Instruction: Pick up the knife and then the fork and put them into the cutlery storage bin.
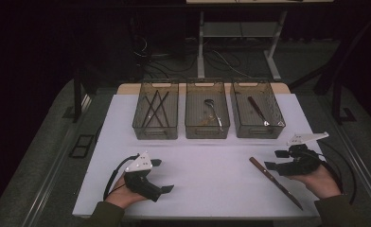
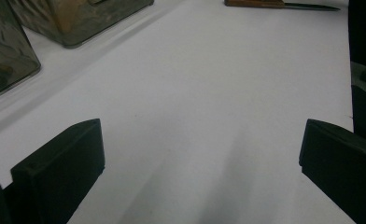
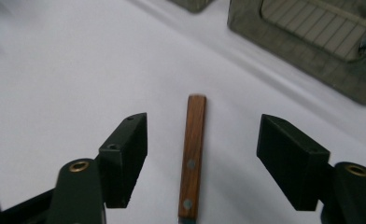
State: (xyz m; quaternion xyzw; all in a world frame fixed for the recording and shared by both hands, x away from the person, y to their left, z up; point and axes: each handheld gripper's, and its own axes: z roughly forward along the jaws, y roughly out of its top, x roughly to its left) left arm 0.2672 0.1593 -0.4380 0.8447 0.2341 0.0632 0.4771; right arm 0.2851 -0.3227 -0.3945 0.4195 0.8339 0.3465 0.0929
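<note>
Right claw, held in the person's right hand near the right edge of the bench: jaws spread apart, one on either side of the wooden handle of a knife, neither pad touching it. The knife lies flat on the white bench top; two rivets show along its brown handle, and the handle end points away from the claw toward the row of bins. In the high view the knife lies slantwise in the right front part of the bench, handle toward the middle, dark blade toward the right front corner, just beside the right claw.

Left claw, held in the left hand near the left front corner: jaws wide, bare bench between them. In the high view the left claw points toward the middle of the bench, well apart from the knife.

Along the back edge stand three see-through bins side by side. The left bin holds several dark sticks lying crossed; the middle bin holds a spoon; the right bin holds a brown-handled utensil lying slantwise. A black cable trails from the left claw's body, and a grey three-cornered plate sits on top of the right one.
</note>
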